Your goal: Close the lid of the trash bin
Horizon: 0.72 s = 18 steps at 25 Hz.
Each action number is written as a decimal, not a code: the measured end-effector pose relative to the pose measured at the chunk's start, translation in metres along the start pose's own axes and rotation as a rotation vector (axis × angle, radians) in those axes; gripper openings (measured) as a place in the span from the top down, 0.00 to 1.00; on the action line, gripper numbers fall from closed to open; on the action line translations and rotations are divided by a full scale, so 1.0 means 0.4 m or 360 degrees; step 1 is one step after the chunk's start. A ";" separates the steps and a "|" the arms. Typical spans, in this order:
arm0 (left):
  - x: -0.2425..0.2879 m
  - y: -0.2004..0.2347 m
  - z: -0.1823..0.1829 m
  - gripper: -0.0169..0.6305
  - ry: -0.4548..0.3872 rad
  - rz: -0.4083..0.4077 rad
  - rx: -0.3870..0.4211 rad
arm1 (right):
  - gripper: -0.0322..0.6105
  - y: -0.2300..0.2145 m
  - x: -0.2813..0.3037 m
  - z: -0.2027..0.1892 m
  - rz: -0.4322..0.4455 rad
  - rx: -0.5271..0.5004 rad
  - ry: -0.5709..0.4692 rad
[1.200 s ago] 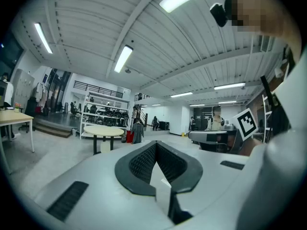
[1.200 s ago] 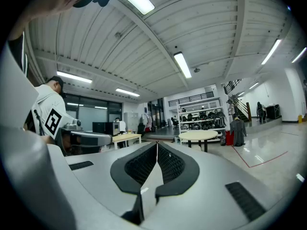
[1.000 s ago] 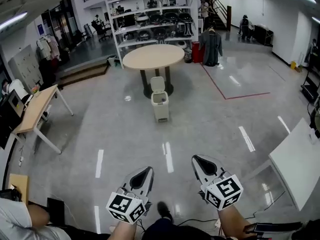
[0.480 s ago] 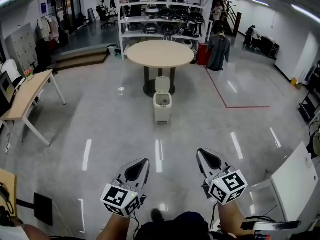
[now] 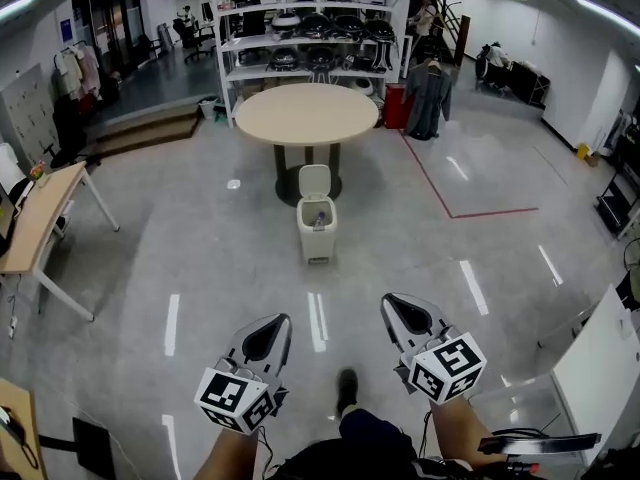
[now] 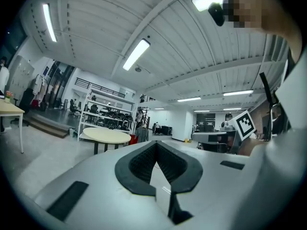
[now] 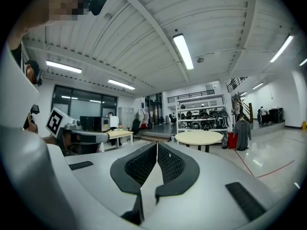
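Observation:
A small white trash bin [image 5: 316, 230] stands on the grey floor in front of the round table, in the head view's middle. Its lid [image 5: 314, 181] stands upright, open, and something lies inside. My left gripper [image 5: 270, 334] and right gripper [image 5: 402, 313] are held low at the frame's bottom, side by side, well short of the bin. Both are shut with nothing between the jaws. In the left gripper view the left gripper [image 6: 156, 143] points level into the room; the right gripper [image 7: 157, 144] does the same. The bin does not show in either gripper view.
A round beige table [image 5: 306, 113] stands just behind the bin, with a metal shelf rack [image 5: 305, 43] further back. A wooden desk [image 5: 40, 218] is at the left and a white table [image 5: 605, 363] at the right. The person's shoe [image 5: 346, 388] shows between the grippers.
The view has shifted forward across the floor and the bin sits a little lower and nearer in the frame. Both grippers keep the same shut pose.

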<state>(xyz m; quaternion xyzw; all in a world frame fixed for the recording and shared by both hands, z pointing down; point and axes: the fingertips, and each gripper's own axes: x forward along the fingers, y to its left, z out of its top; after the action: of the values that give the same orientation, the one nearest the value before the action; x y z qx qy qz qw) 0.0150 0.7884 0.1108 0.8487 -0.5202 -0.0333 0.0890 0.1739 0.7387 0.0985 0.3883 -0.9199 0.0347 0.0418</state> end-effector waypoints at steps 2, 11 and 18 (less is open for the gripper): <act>0.073 0.046 0.016 0.99 0.0001 0.0017 0.0007 | 0.93 -0.051 0.065 0.005 0.0009 0.0011 -0.0013; 0.420 0.198 0.103 0.99 -0.0001 0.0034 0.0012 | 0.93 -0.296 0.332 0.065 0.0083 0.0003 -0.0030; 0.616 0.308 0.109 0.99 0.0041 0.0054 0.0016 | 0.93 -0.443 0.521 0.061 0.0121 0.0020 -0.0011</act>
<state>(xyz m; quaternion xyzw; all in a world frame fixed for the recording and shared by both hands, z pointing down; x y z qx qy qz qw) 0.0128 0.5095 0.0998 0.8406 -0.5335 -0.0182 0.0919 0.1552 0.4648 0.1015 0.3535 -0.9339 0.0405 0.0348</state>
